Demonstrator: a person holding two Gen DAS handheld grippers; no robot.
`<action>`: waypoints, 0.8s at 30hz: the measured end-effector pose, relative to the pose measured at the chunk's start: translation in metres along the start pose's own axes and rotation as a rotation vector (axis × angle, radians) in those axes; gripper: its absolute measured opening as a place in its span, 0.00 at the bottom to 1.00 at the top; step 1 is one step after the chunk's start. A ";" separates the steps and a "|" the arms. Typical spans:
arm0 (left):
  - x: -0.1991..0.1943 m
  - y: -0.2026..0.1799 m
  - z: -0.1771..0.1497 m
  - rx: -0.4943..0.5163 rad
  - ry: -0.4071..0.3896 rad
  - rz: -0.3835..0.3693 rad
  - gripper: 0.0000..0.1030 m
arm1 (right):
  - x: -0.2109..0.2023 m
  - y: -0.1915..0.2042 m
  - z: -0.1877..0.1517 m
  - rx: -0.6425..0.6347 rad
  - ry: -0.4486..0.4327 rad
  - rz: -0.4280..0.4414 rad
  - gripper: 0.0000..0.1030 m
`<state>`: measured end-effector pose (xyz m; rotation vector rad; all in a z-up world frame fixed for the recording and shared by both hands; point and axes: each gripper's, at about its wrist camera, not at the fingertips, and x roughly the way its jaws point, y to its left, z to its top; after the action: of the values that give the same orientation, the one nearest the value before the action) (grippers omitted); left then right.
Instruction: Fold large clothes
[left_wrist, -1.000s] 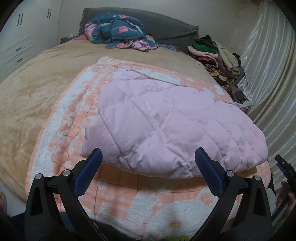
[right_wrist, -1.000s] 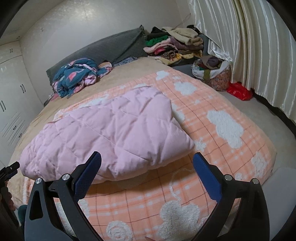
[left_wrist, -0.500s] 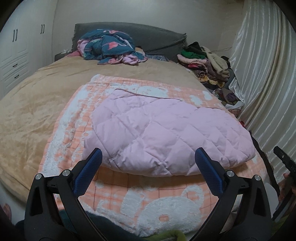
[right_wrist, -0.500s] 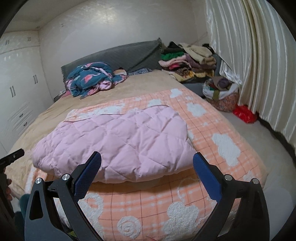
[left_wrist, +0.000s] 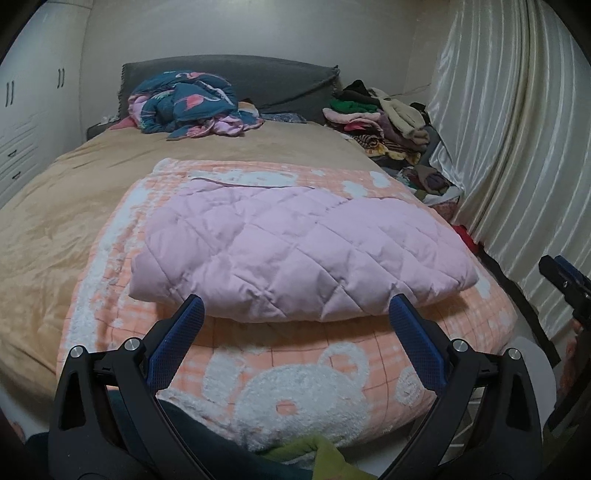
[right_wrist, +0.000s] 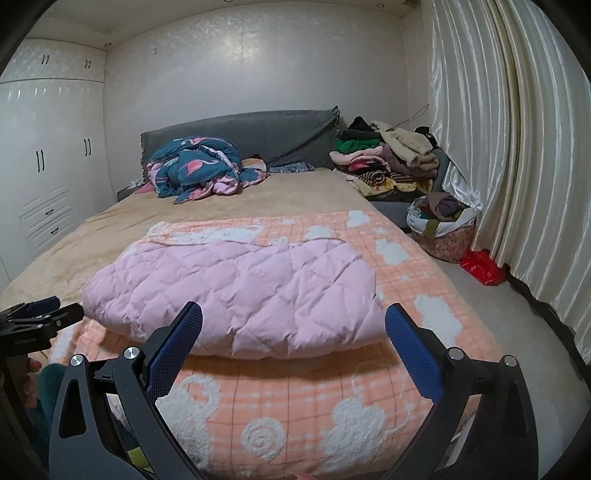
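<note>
A folded pink quilted coat (left_wrist: 295, 251) lies on an orange-and-white blanket (left_wrist: 295, 398) at the foot of the bed; it also shows in the right wrist view (right_wrist: 240, 291). My left gripper (left_wrist: 295, 314) is open and empty, held back from the coat's near edge. My right gripper (right_wrist: 293, 319) is open and empty, also short of the coat. Each gripper shows at the edge of the other's view: the right gripper (left_wrist: 565, 280), the left gripper (right_wrist: 40, 314).
A crumpled teal-and-pink garment (right_wrist: 195, 166) lies by the grey headboard (right_wrist: 258, 133). A pile of clothes (right_wrist: 388, 158) and a full bag (right_wrist: 443, 225) stand right of the bed. Curtains (right_wrist: 517, 147) hang on the right, wardrobes (right_wrist: 48, 166) on the left.
Both grippers have pulled back and lowered away from the coat, so more of the bed and room shows. The coat has stayed folded in place.
</note>
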<state>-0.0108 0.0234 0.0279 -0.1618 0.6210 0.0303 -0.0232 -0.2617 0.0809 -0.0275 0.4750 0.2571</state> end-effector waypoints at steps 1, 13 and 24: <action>-0.001 -0.001 -0.001 0.006 0.003 -0.001 0.91 | -0.001 0.002 -0.004 -0.003 0.008 -0.010 0.96; -0.003 -0.006 -0.018 0.021 0.026 0.034 0.91 | 0.001 0.020 -0.045 -0.004 0.076 0.036 0.96; 0.001 -0.017 -0.022 0.060 0.039 0.027 0.91 | 0.010 0.027 -0.049 0.002 0.115 0.082 0.96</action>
<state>-0.0216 0.0028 0.0122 -0.0960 0.6627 0.0340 -0.0431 -0.2372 0.0333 -0.0213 0.5920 0.3364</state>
